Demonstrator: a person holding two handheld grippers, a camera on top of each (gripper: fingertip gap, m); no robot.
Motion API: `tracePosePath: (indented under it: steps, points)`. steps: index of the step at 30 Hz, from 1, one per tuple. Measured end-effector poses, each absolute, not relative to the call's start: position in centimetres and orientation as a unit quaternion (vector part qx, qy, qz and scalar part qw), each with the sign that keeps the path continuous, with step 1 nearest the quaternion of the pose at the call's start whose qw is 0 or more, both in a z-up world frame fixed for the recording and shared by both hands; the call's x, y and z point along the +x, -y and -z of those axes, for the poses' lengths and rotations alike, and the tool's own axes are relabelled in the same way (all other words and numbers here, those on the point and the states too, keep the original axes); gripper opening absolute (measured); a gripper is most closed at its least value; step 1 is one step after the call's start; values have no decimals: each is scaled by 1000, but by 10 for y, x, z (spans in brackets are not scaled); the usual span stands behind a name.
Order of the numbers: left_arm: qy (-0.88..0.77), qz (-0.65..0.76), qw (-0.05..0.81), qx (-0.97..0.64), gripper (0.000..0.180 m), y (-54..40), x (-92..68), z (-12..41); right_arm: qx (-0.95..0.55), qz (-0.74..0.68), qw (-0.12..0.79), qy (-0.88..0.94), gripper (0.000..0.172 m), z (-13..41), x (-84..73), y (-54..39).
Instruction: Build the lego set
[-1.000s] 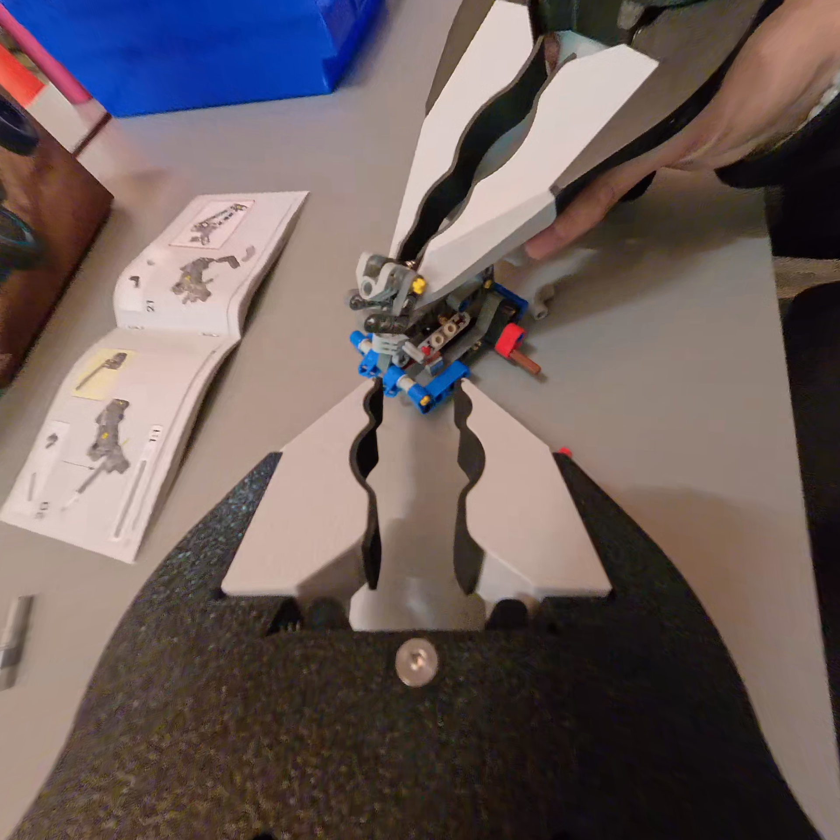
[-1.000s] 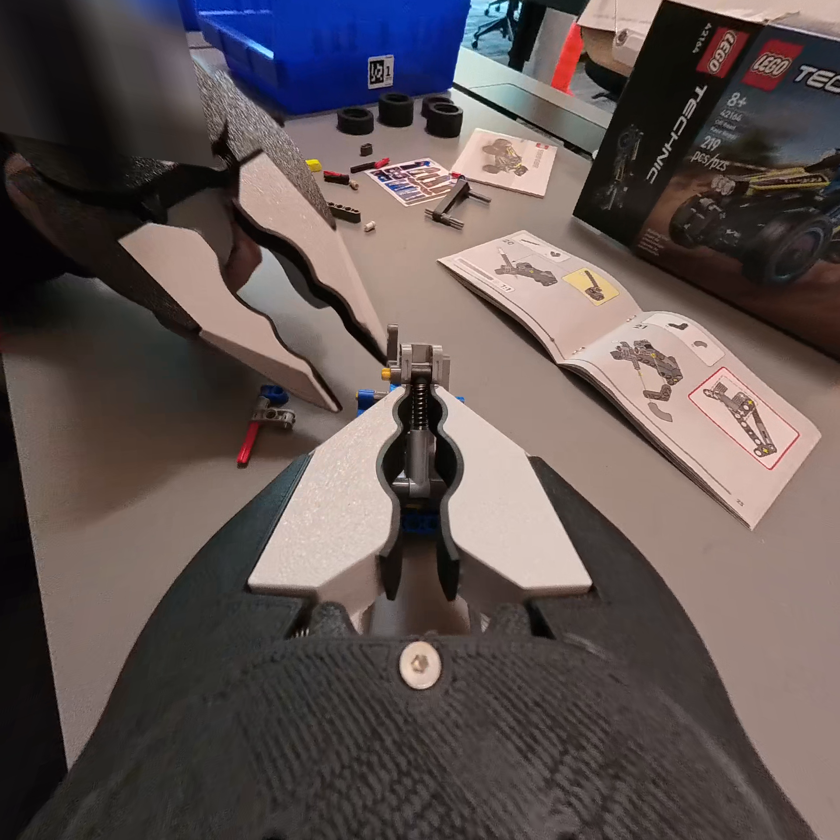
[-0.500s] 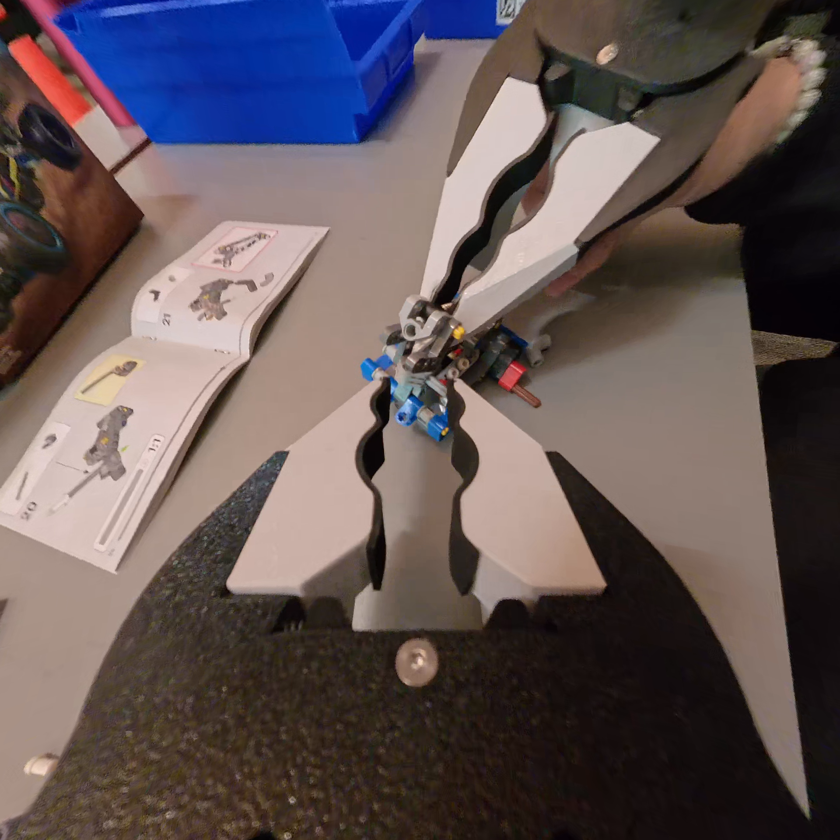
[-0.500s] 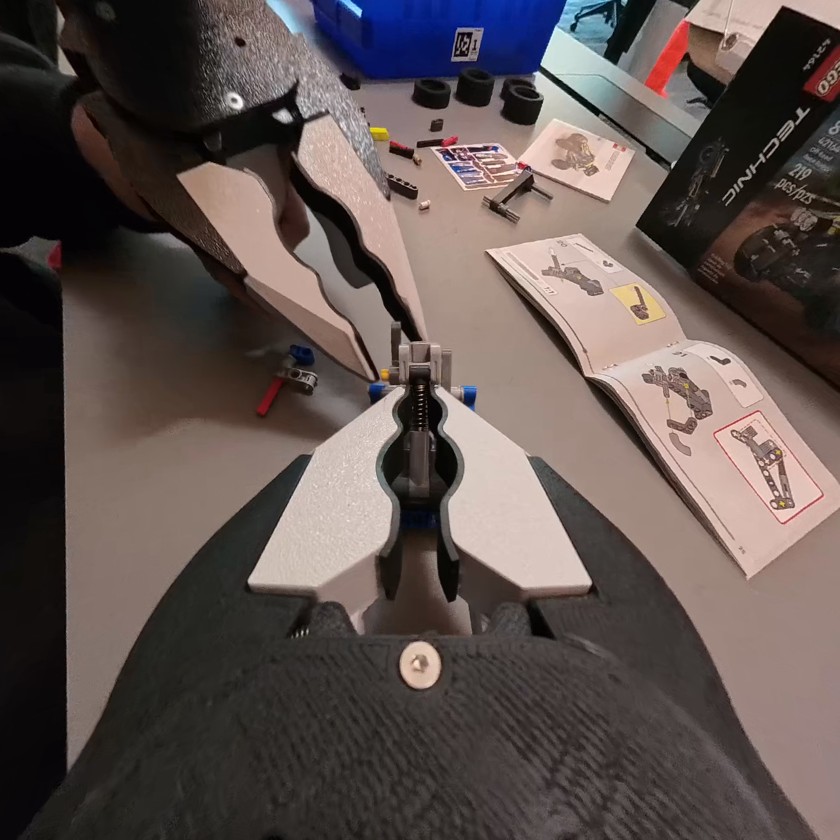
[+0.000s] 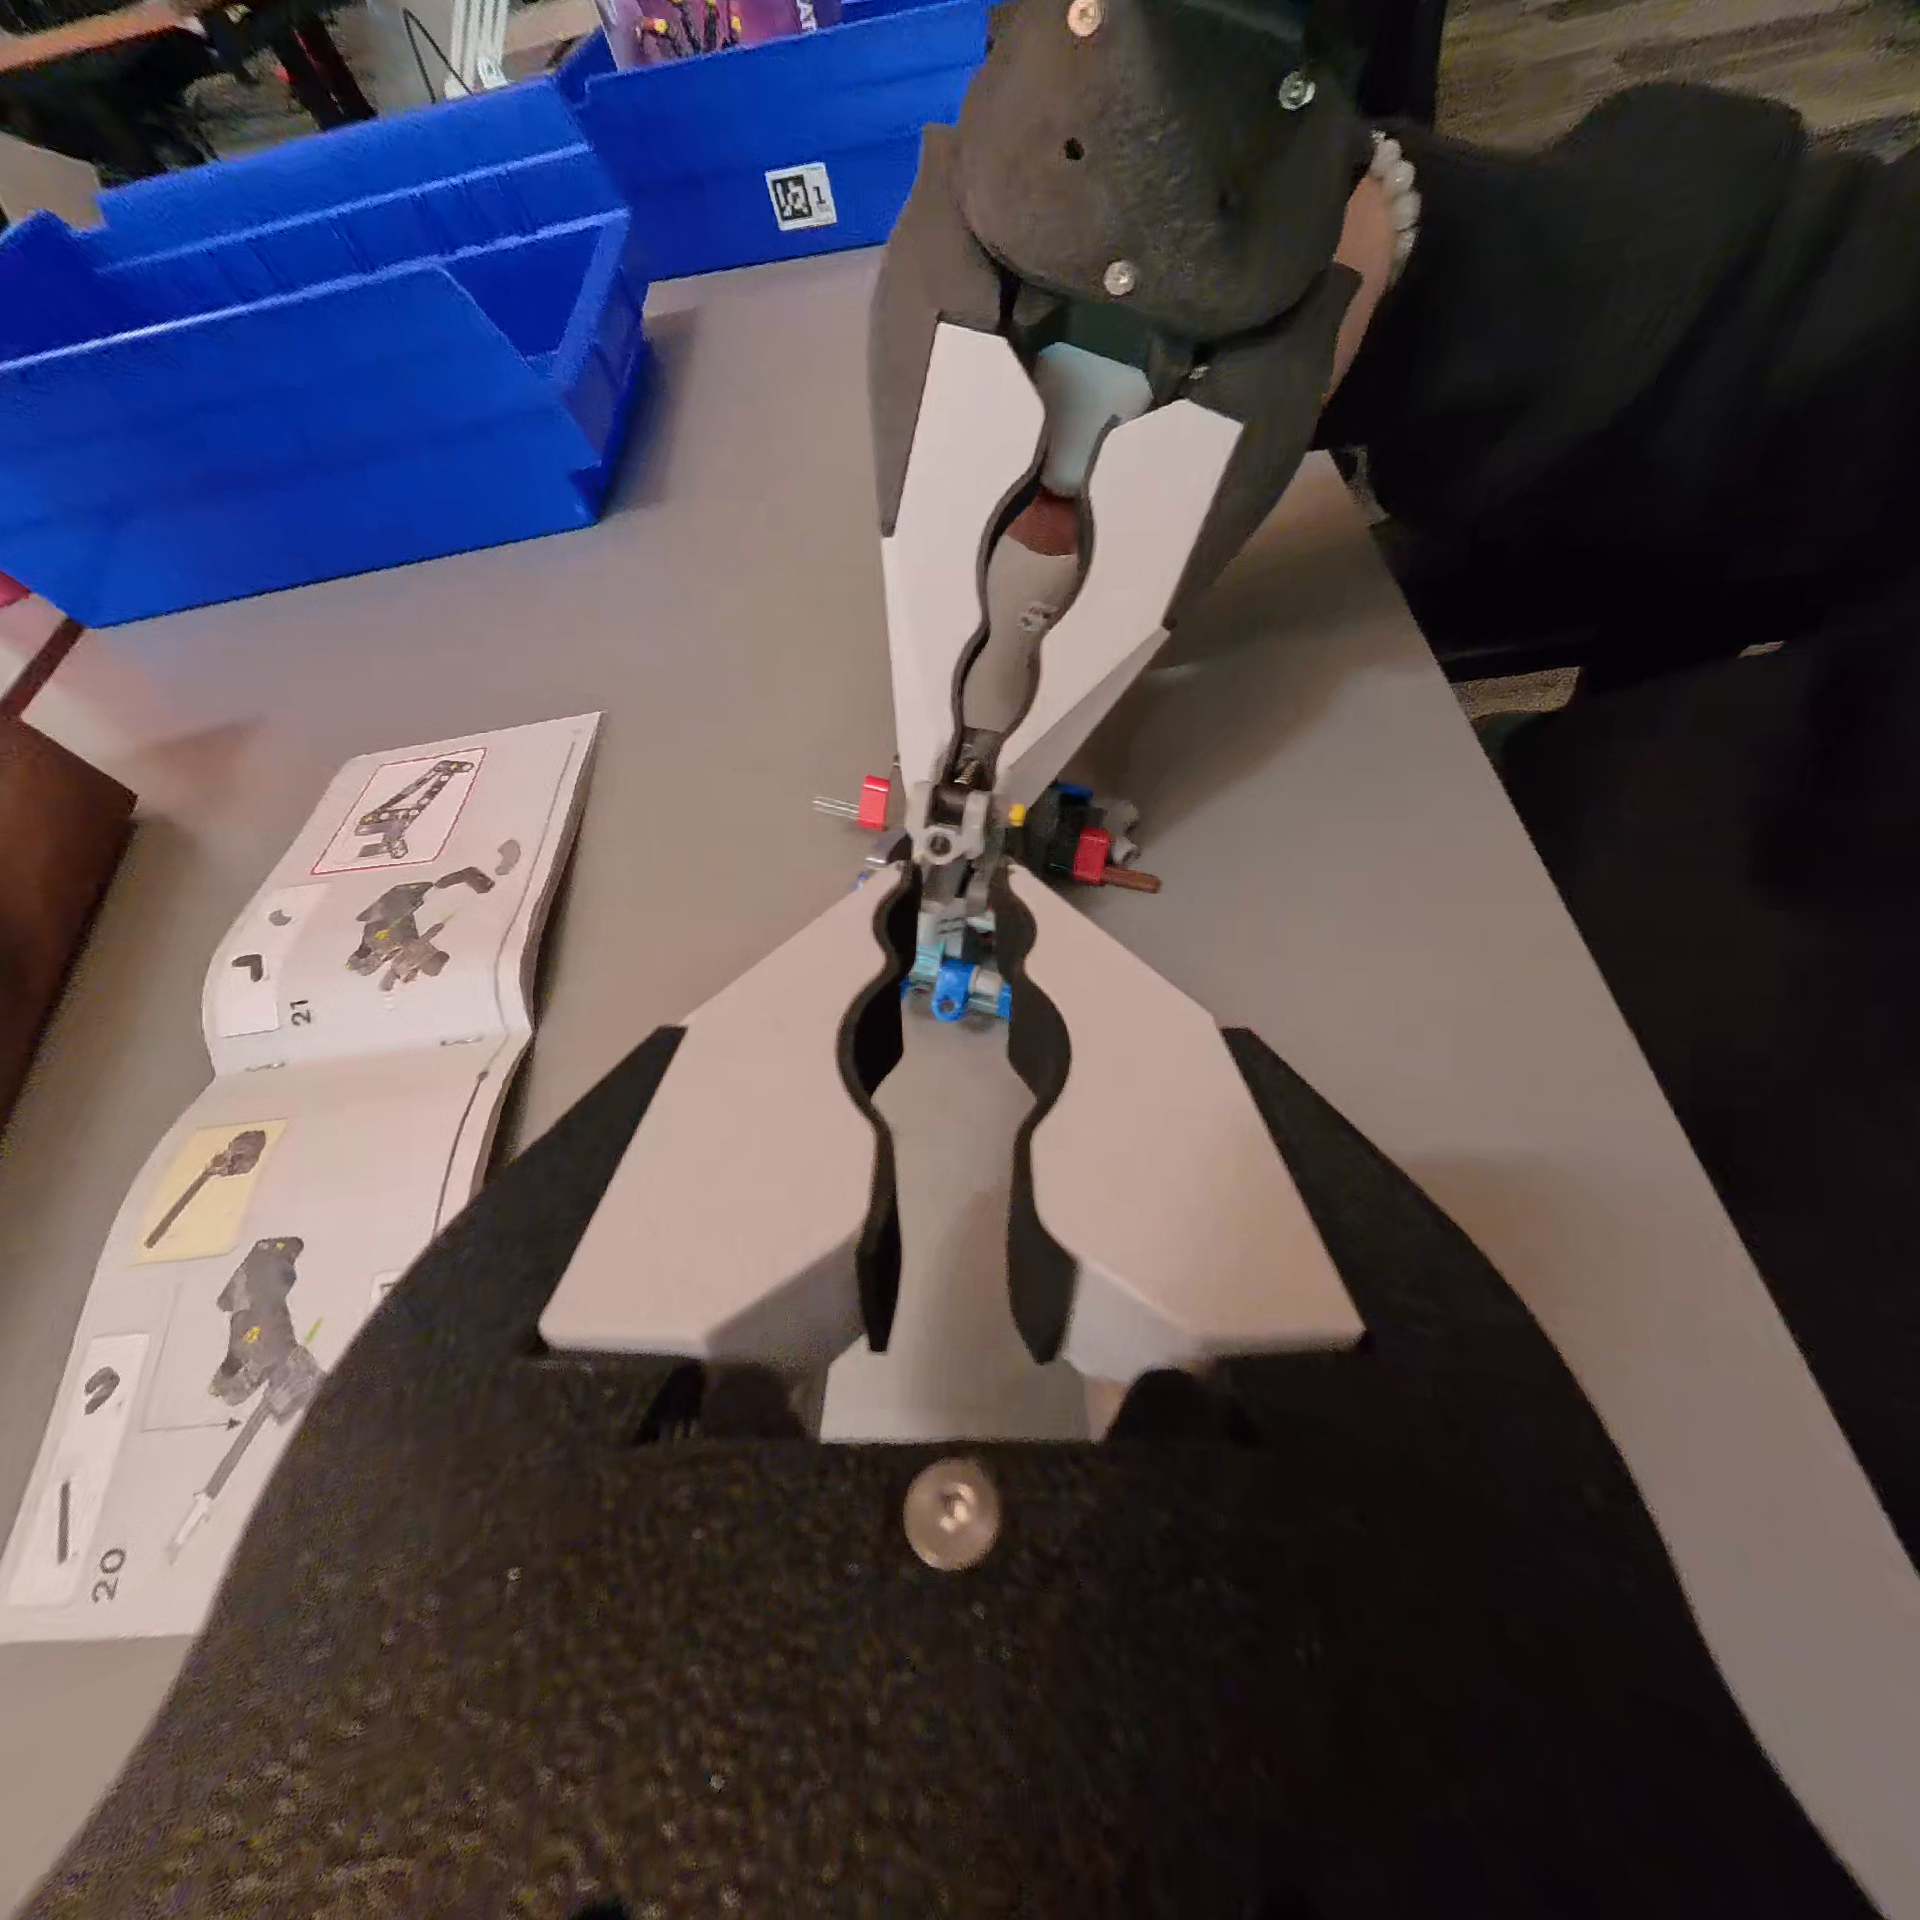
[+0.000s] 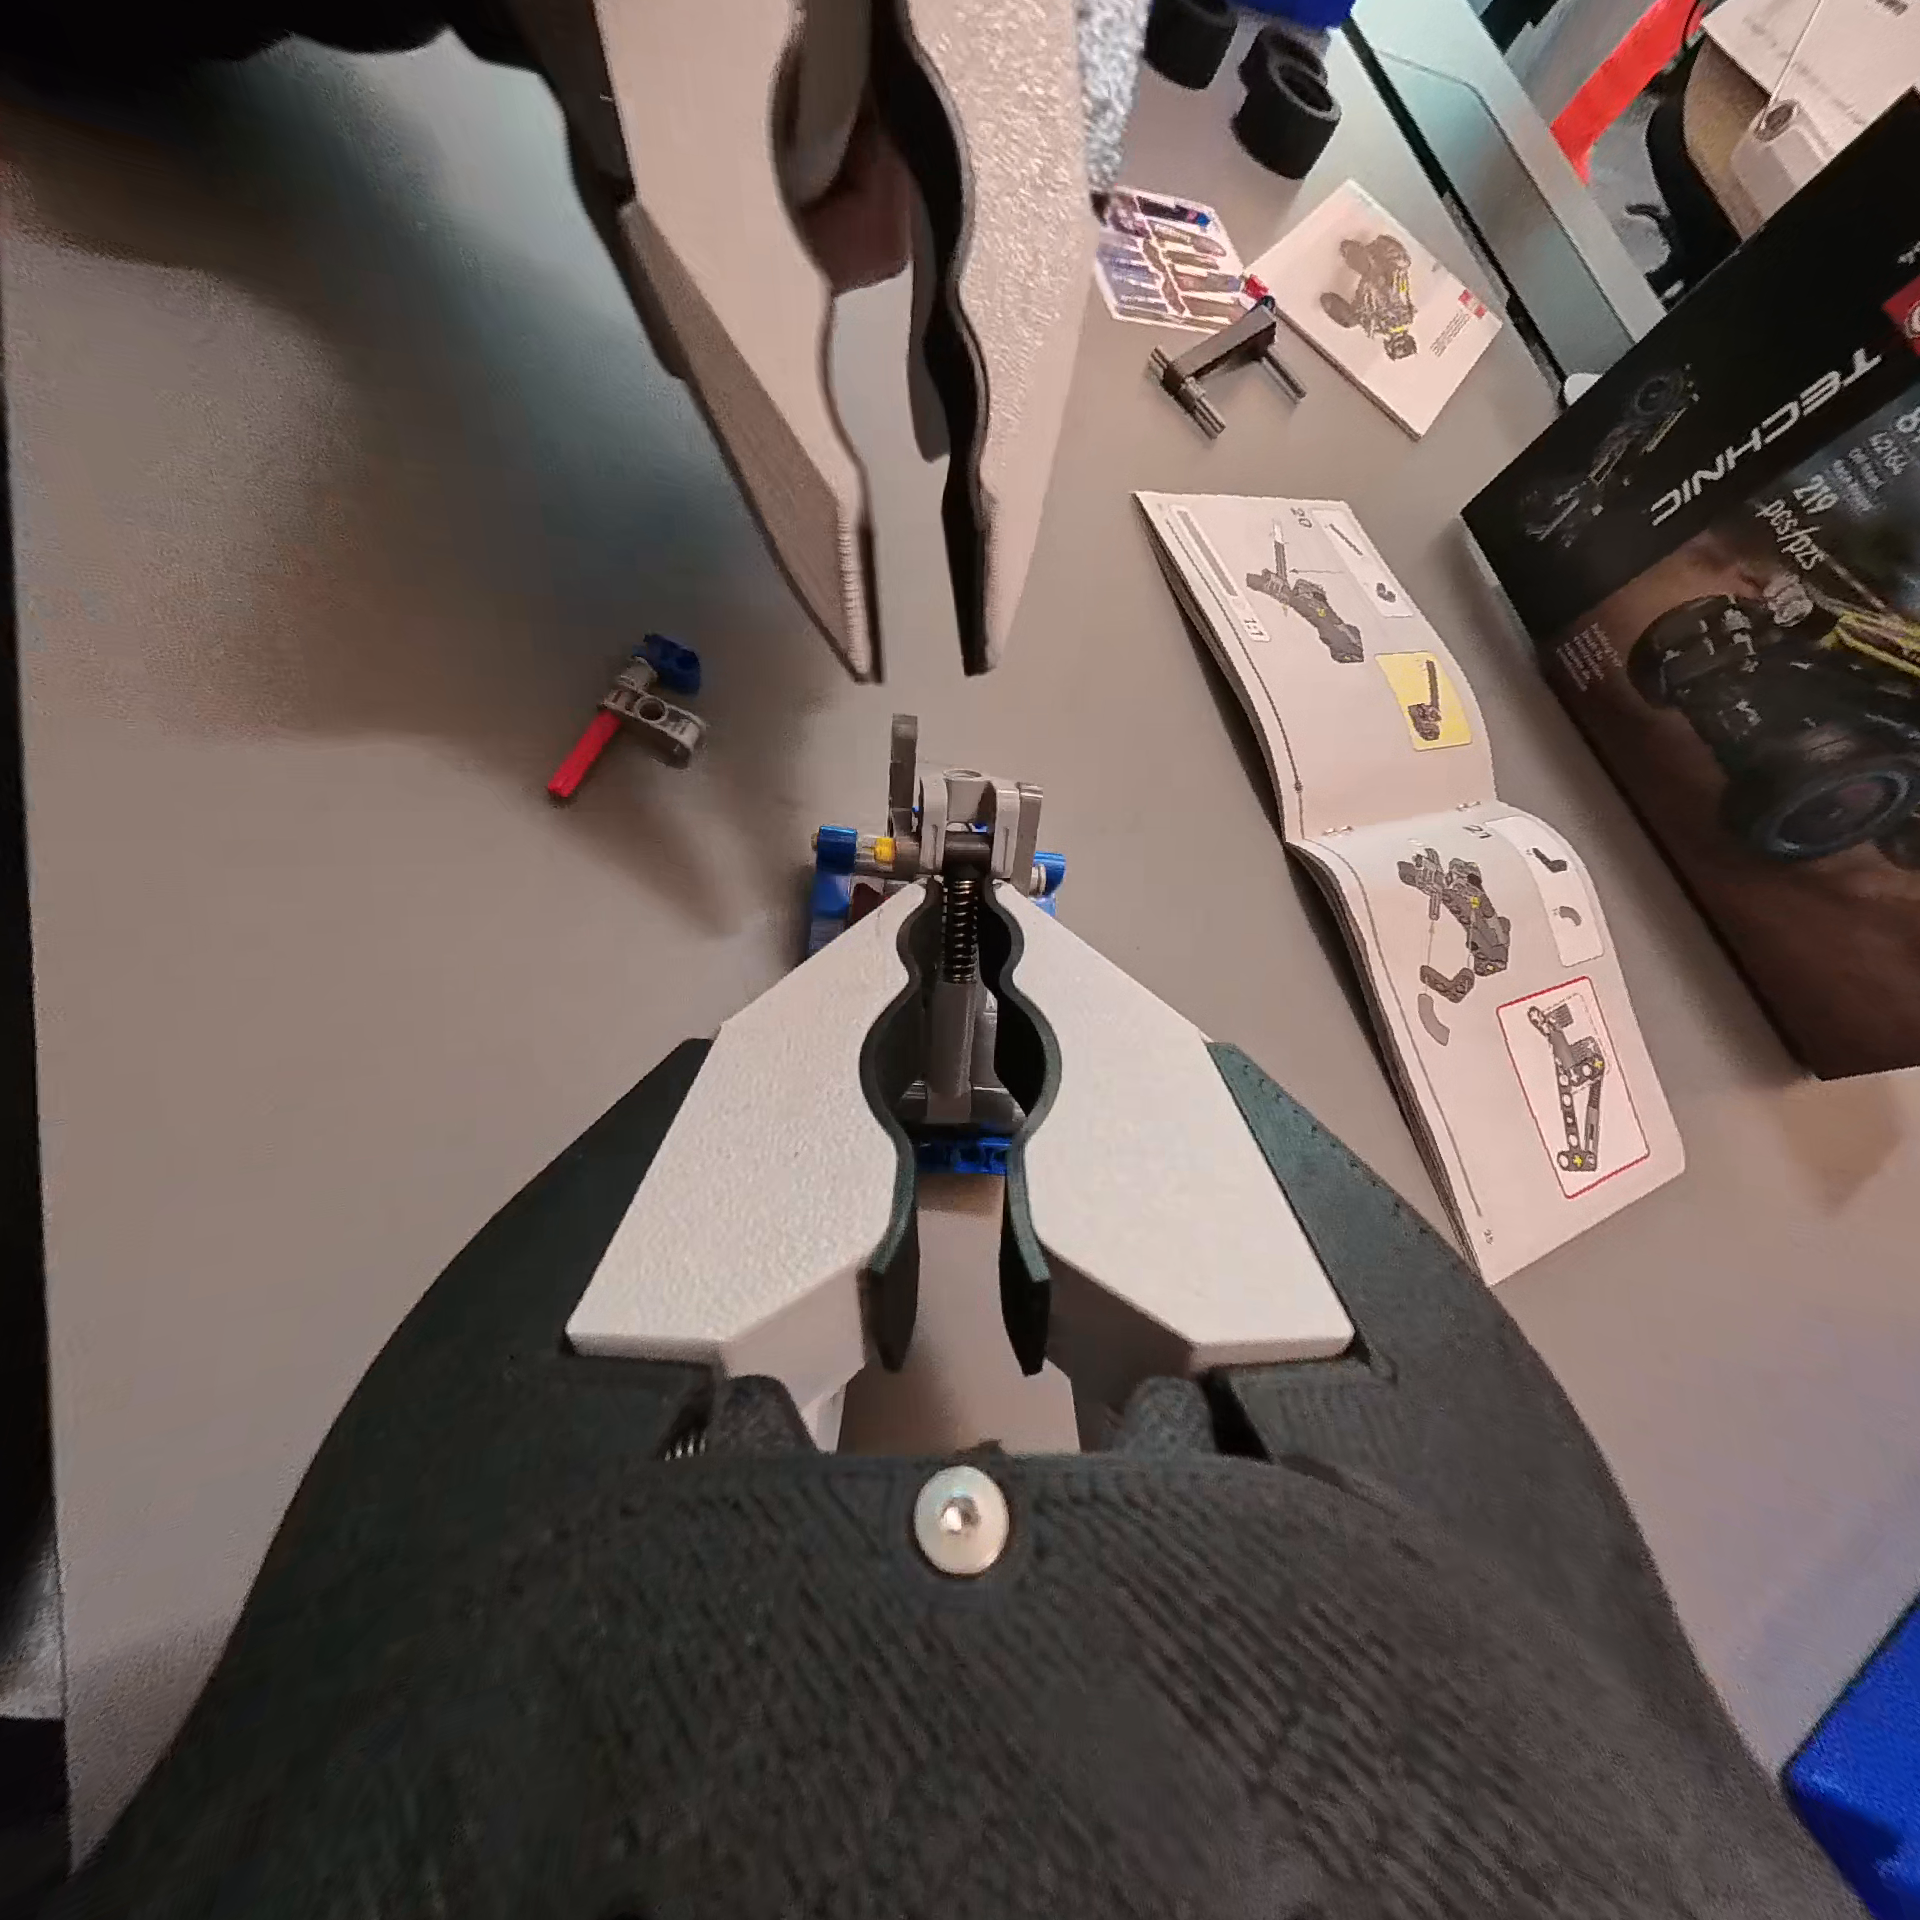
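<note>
Right gripper (image 6: 961, 894): clamped on the grey spring strut (image 6: 958, 935) of the small brick assembly (image 6: 971, 810), both pads pressed against it. The assembly sits on its blue base on the grey table (image 6: 312, 935), near the front edge. We read the grip on the strut as a way to pin the build upright and leave its top fork exposed.

Left gripper (image 5: 948, 894): jaws narrow but not closed, holding nothing. From its own camera the tips flank the assembly. From the right wrist view they hang just clear of the fork, so no contact. It faces the right gripper head-on, lined up with the same part.

Around:
- 1 loose grey/blue piece on a red axle (image 6: 644, 717) beside the assembly, untouched.
- Open instruction booklet (image 6: 1455, 883) near the build, turned toward the person.
- Product box (image 6: 1766, 675), 2 black tyres (image 6: 1288, 114), sticker sheet (image 6: 1164, 260) and blue bins (image 5: 312, 416) sit well apart, toward the back.
</note>
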State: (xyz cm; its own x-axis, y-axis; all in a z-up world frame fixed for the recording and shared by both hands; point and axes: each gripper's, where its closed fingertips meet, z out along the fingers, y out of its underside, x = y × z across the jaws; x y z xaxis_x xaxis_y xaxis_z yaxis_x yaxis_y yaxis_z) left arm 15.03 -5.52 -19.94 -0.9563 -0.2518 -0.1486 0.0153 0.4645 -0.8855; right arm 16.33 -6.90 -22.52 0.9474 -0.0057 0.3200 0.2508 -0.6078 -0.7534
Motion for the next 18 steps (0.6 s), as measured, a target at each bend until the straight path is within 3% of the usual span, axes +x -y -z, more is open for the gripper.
tracePosePath:
  steps: [2,18]
  points:
    - [-846,516,120,-62,0,58,154,199,-884,142,439,72,3,225,163,69]
    - [-860,494,120,-45,0,71,161,216,-866,111,483,67,2,223,161,72]
